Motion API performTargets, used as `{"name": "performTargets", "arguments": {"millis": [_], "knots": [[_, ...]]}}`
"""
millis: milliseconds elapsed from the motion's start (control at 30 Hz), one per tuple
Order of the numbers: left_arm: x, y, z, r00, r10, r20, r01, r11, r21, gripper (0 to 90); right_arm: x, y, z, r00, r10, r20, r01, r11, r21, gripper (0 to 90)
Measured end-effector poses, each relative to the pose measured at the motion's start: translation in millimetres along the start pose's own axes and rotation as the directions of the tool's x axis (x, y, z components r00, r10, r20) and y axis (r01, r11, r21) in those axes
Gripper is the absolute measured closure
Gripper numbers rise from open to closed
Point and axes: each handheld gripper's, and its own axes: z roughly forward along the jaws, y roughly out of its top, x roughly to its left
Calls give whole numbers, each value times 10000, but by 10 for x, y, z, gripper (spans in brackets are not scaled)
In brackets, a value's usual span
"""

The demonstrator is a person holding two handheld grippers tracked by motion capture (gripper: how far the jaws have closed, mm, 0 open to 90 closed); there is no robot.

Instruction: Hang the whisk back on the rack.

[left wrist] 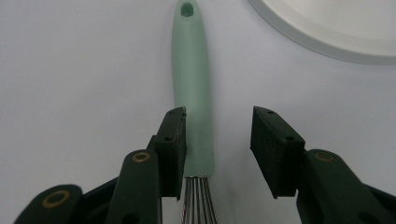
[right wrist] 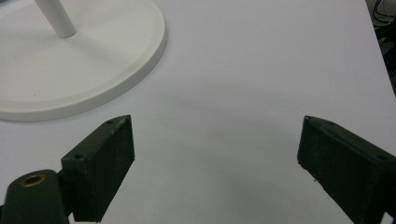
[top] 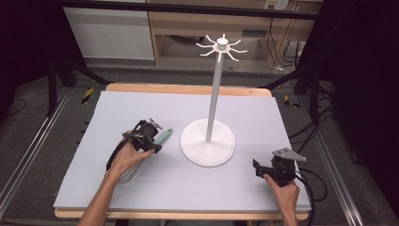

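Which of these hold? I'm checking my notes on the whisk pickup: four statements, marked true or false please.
1. The whisk has a pale green handle. True.
2. The left gripper has both jaws pressed on the handle. False: one jaw is at it, the other stands apart.
3. The right gripper holds nothing, jaws wide. True.
4. The whisk hangs from the white stand. False: it lies on the table beside the stand's base.
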Motion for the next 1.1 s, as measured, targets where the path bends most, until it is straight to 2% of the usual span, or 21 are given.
{"name": "performTargets", "arguments": {"millis": [600, 833, 1100], "knots": [[22, -14, 146, 9996, 119, -239, -107, 9987, 495, 520, 5, -4, 22, 9999, -65, -83, 65, 9999, 103, 115], [52, -18, 181, 9999, -23, -160, 32, 9983, 590, 548, 7, -5, 27, 9999, -61, -112, 63, 9999, 128, 115], [79, -20, 226, 9995, -149, -260, 170, 9967, 794, 635, 8, -6, 33, 9999, -60, -111, 61, 9999, 158, 115]]}}
